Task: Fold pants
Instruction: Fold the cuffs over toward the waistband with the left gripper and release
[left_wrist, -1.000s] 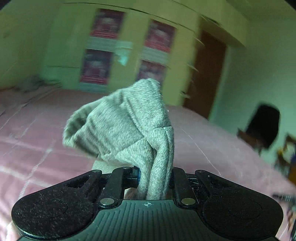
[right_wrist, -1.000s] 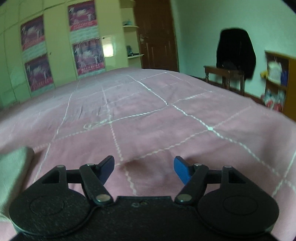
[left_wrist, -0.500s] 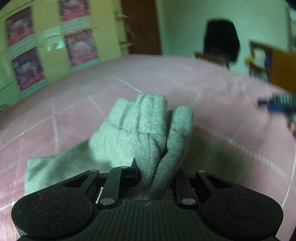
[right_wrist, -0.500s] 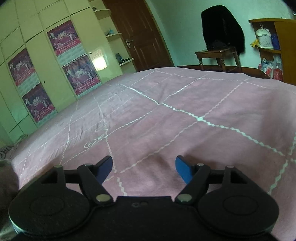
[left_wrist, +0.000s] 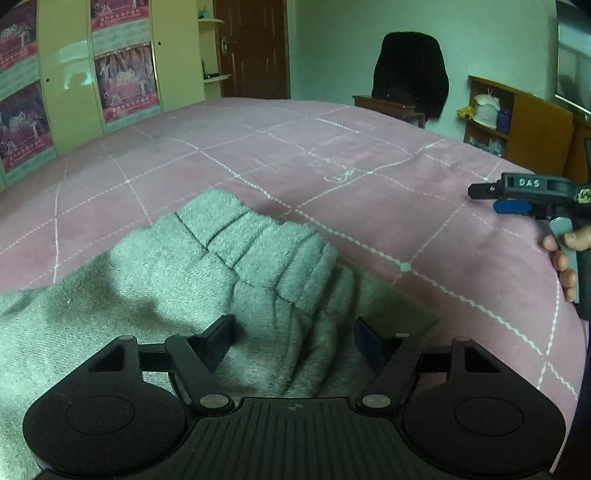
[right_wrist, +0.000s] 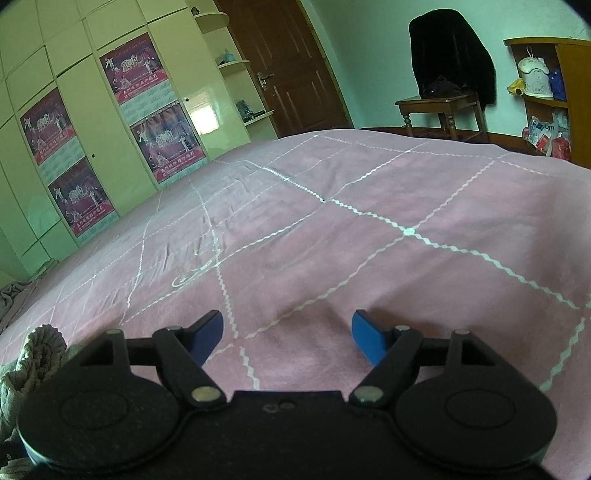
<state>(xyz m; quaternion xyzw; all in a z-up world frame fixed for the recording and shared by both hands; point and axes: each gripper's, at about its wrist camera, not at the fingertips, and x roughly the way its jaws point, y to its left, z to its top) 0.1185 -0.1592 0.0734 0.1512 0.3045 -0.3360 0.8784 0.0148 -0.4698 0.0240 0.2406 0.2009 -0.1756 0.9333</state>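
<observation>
The grey knit pants (left_wrist: 207, 273) lie bunched on the pink bedspread (left_wrist: 332, 155), their ribbed waistband heaped up in front of me. My left gripper (left_wrist: 293, 338) is open, its fingers spread on either side of the waistband fabric. My right gripper (right_wrist: 288, 332) is open and empty, low over bare bedspread (right_wrist: 332, 229). It also shows in the left wrist view (left_wrist: 517, 201) at the right edge, held in a hand. A fold of the pants (right_wrist: 33, 354) shows at the left edge of the right wrist view.
Yellow wardrobes with posters (right_wrist: 110, 129) line the far side. A brown door (right_wrist: 291, 66), a chair with a black jacket (right_wrist: 450, 70) and a wooden shelf unit (left_wrist: 517, 122) stand beyond the bed. Crumpled grey cloth (right_wrist: 11, 291) lies at the bed's far left.
My left gripper has opened and let the pants go onto the bed, after swinging them right and down. The right gripper stayed open and tilted slightly.
</observation>
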